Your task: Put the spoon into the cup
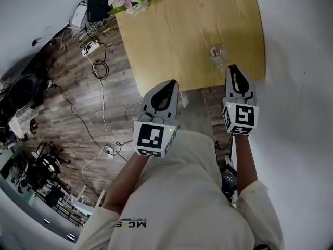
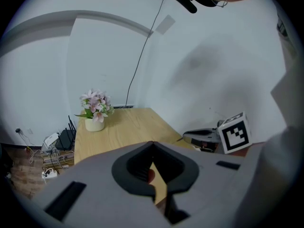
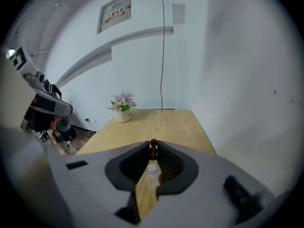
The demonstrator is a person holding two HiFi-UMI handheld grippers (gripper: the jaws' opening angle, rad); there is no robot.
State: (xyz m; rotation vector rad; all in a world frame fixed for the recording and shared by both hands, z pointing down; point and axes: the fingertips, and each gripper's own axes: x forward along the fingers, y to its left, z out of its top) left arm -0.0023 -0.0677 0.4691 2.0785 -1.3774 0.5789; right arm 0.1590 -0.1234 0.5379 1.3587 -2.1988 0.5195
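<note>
I have the right hand-held gripper [image 1: 232,69] pushed forward over the near edge of the desk [image 1: 182,30] with the forearm stretched out straight. Its jaws are closed on the brown knobbed end of the spoon [image 3: 153,144], and the clear cup [image 1: 218,53] stands just ahead of the tips. The left hand-held gripper [image 1: 170,85] sits lower, at the desk's near edge (elbow bent, close to the body), with its jaws together on nothing.

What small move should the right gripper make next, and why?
Probably lower the right gripper slightly. Its jaws seem shut on the brown spoon, and the clear cup shows just below them, so a short descent should put the spoon inside.
</note>
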